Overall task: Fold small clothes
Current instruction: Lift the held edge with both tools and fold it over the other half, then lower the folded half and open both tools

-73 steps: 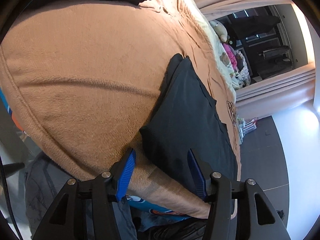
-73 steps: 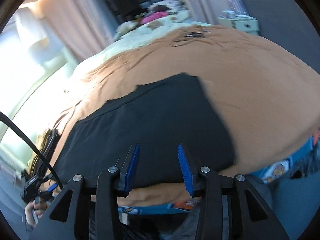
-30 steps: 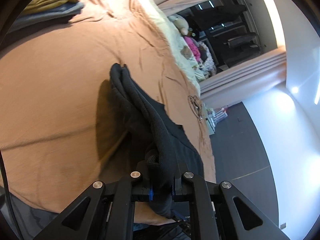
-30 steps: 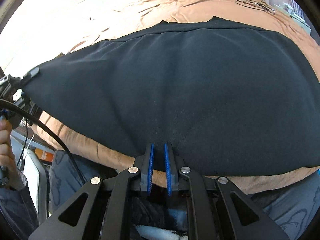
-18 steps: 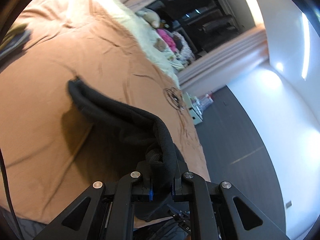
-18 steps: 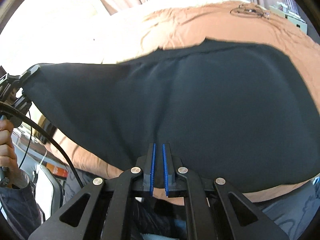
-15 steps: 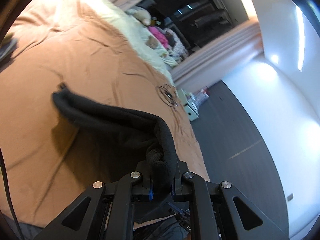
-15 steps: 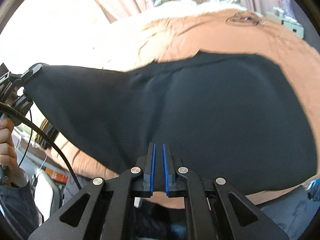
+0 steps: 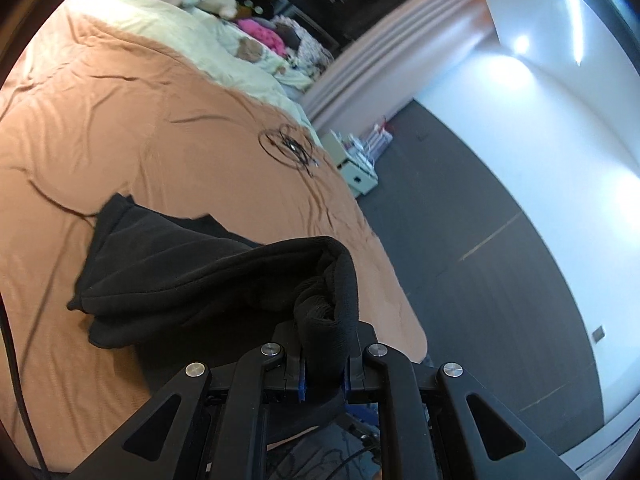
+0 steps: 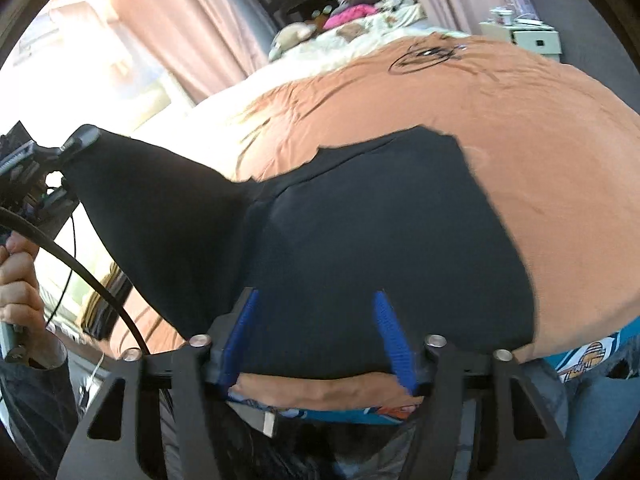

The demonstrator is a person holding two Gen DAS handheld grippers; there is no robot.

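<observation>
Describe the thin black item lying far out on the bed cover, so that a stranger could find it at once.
Start from the wide orange-brown blanket covering the bed. Past the black fabric garment, toward the far edge beside the small white bedside cabinet, lies a coiled thin black cable. It alone is wiry loops, not cloth.

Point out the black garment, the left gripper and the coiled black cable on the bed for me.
black garment (image 10: 380, 240), right wrist view, on the flat middle of the cloth.
left gripper (image 9: 323, 376), left wrist view, between the fingertips pinching the cloth.
coiled black cable (image 9: 286, 146), left wrist view, on the loop's middle.
</observation>
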